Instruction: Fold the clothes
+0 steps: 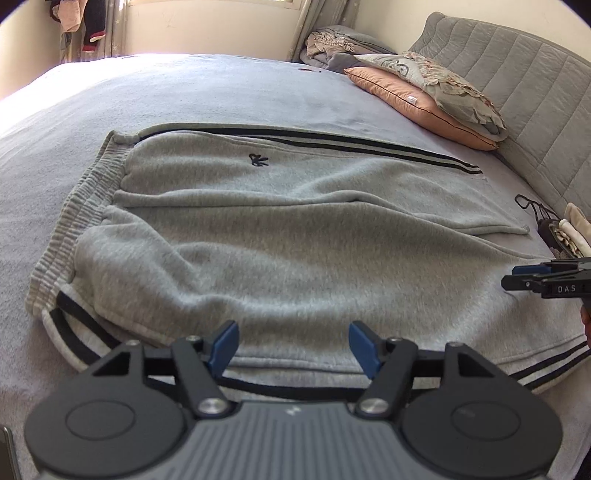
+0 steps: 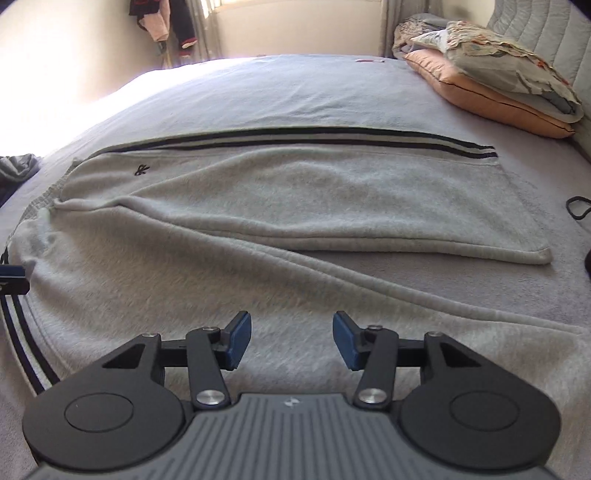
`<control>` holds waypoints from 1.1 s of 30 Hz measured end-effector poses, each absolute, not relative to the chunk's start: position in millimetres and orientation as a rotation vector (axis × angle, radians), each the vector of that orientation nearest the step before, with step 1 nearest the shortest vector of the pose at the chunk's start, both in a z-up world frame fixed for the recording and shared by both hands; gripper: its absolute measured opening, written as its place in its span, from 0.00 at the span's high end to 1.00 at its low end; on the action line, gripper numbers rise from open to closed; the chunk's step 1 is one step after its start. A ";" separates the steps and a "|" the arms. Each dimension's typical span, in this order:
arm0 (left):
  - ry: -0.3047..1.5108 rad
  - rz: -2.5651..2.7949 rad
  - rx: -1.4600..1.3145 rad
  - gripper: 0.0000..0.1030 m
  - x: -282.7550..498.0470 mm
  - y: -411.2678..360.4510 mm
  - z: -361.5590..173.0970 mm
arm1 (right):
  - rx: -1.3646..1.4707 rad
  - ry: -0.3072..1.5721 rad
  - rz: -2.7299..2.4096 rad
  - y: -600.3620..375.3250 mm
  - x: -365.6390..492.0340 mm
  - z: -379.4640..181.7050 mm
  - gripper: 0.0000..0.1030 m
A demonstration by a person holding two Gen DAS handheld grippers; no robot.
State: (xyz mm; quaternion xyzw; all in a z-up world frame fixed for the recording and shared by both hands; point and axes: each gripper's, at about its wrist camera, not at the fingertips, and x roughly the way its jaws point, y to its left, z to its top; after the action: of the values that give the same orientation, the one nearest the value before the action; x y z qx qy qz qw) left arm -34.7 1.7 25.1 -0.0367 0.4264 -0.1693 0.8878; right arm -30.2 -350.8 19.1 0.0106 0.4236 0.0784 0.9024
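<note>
Hovering over the near edge of the grey sweatpants (image 1: 295,236), the left gripper (image 1: 291,343) had its blue pads apart with nothing between them; only fabric lay beneath. The right gripper (image 2: 291,341) was the same: jaws apart, empty, pointed down at the near leg of the garment.

The sweatpants lay spread flat on the bed (image 1: 184,85), across a pale grey blanket. The ribbed waistband (image 1: 70,229) sat at the left, the legs ran to the right. The far leg lay folded partly over the near one, and its hem (image 2: 535,254) ended right of centre. Black double stripes (image 1: 332,142) ran along the far side seam; a matching pair showed at the near edge. A small black embroidered logo (image 1: 258,160) sat near the waistband.

In the left wrist view, the right gripper showed at the right edge, above the near leg; whether it touched the cloth could not be told.

Two stacked pillows (image 1: 436,92), an orange one under a patterned one, lay at the far right against the grey quilted headboard (image 1: 517,74). A black cord (image 1: 532,206) lay on the blanket right of the hem. Clothes hung (image 1: 81,22) at the far left wall. No containers were visible.
</note>
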 end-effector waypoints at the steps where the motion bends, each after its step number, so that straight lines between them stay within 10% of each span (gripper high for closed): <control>1: 0.886 -0.346 -0.056 0.34 -34.6 -1.1 23.5 | -0.041 0.903 0.176 -340.3 -29.8 11.3 0.48; 14: 0.874 -0.320 -0.035 0.34 -31.6 3.5 18.4 | -0.164 0.853 0.284 -266.6 -69.6 0.4 0.43; 29: 0.881 -0.269 -0.110 0.39 -29.2 24.8 25.8 | 0.183 0.906 -0.483 -480.8 -175.9 10.2 0.42; 33: 0.848 -0.273 -0.147 0.36 -35.7 30.3 37.3 | -0.090 0.884 -0.652 -464.2 -172.2 14.3 0.31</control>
State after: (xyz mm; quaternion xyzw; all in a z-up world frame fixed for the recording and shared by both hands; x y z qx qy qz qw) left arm -35.7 30.3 37.3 -0.0709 0.4095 -0.1319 0.8999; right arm -172.2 -464.2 14.3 -0.0430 0.4202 -0.3098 0.8518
